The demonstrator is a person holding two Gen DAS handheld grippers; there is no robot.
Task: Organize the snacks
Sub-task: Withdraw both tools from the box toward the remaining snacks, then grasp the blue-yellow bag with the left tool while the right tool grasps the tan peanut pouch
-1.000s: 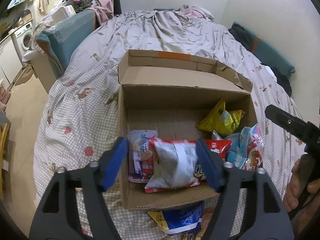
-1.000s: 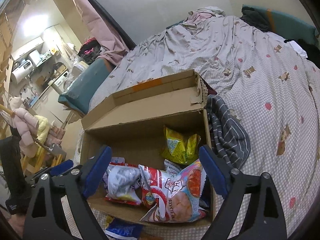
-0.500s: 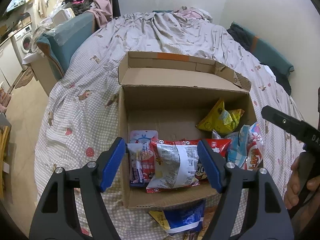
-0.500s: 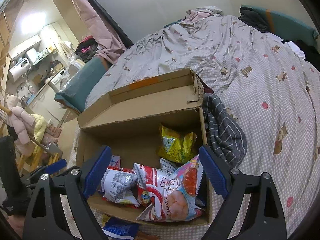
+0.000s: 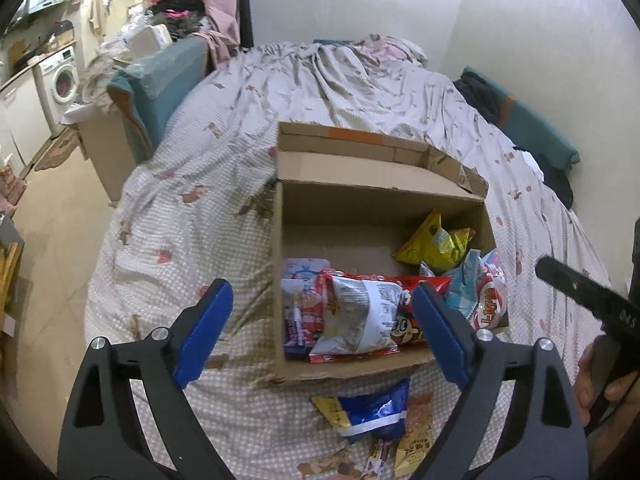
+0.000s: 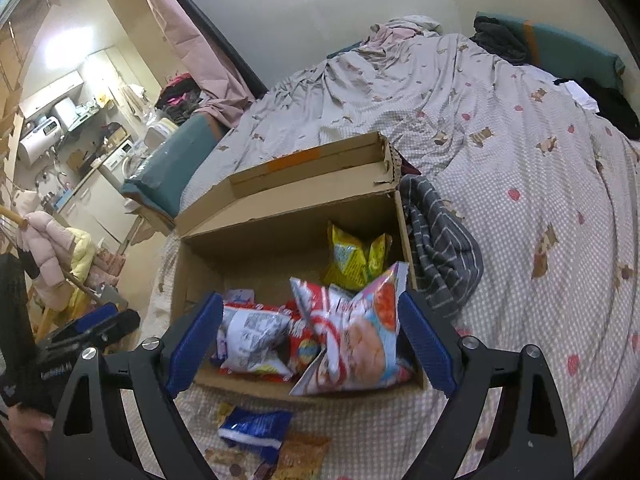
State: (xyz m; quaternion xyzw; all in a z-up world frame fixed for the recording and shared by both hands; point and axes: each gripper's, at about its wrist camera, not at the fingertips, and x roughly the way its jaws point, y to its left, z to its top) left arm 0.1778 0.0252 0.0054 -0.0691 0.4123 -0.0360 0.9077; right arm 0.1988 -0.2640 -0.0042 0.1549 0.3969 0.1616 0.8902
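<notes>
An open cardboard box [image 5: 276, 264] [image 6: 280, 216] sits on the bed. Inside lie a silver and red snack bag [image 5: 360, 312] [image 6: 248, 336], a yellow bag [image 5: 432, 244] [image 6: 356, 256] at the far right, a pink and blue bag [image 5: 484, 300] [image 6: 360, 344] and a flat pink packet [image 5: 298, 292]. A blue snack bag [image 5: 376, 412] [image 6: 256, 424] and several orange packets [image 5: 412, 444] lie on the bed in front of the box. My left gripper [image 5: 320, 332] is open and empty, above the box's near left corner. My right gripper [image 6: 308, 344] is open and empty, over the box's near edge.
A striped grey cloth [image 6: 440, 244] lies against the box's right side. The bed's checked quilt [image 5: 180, 220] spreads all around. A teal cushion [image 5: 160, 80] and a washing machine [image 5: 60, 76] stand to the left, beyond the bed edge. Dark clothes [image 6: 500, 40] lie at the bed's far side.
The silver and red bag left my left gripper and now lies in the box. My left gripper has drawn back and to the left. The right gripper has pulled back slightly.
</notes>
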